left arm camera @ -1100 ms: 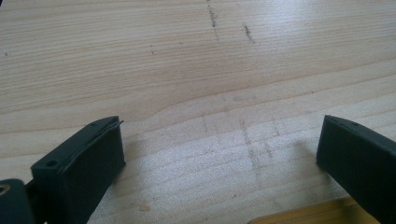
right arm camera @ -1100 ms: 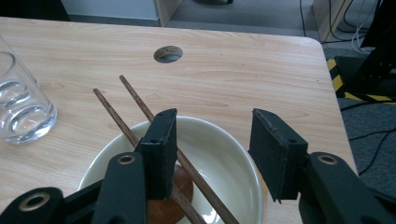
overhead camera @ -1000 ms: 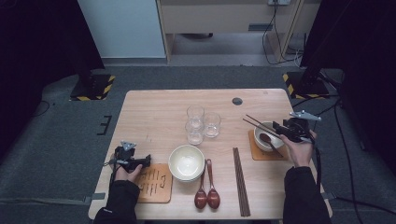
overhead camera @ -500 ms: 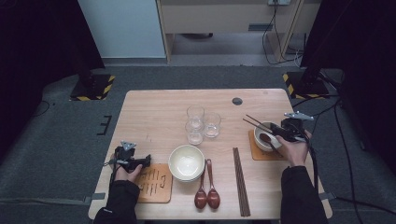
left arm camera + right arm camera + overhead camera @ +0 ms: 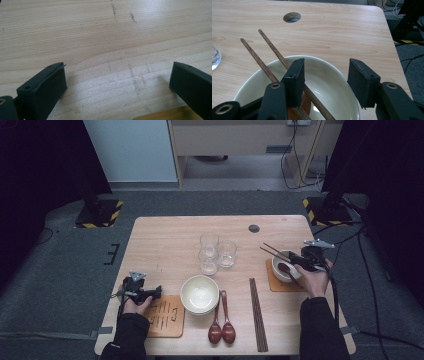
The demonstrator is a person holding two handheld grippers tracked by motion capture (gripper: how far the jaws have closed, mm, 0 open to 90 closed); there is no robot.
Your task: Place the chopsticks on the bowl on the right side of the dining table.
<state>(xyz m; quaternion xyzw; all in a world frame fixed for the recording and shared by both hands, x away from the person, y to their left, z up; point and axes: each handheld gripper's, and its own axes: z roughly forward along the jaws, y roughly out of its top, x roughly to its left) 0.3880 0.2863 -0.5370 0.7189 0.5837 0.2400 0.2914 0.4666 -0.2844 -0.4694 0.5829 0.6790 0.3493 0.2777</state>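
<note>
Hovering right claw (image 5: 324, 82) over small bowl (image 5: 283, 266) on right mat (image 5: 274, 283), table (image 5: 165, 240) right side. Jaws part-open, just been opening; chopsticks (image 5: 272, 62) lie against left jaw's inner face, right pad clear, no squeeze. Sticks' long axis runs from bowl over its rim, up-left toward far table. Left claw (image 5: 117, 82) well apart at near left, wide, holding nothing.

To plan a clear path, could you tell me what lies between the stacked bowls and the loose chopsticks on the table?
In the high view, two wooden spoons lie between the stacked bowls and the chopsticks.
</note>
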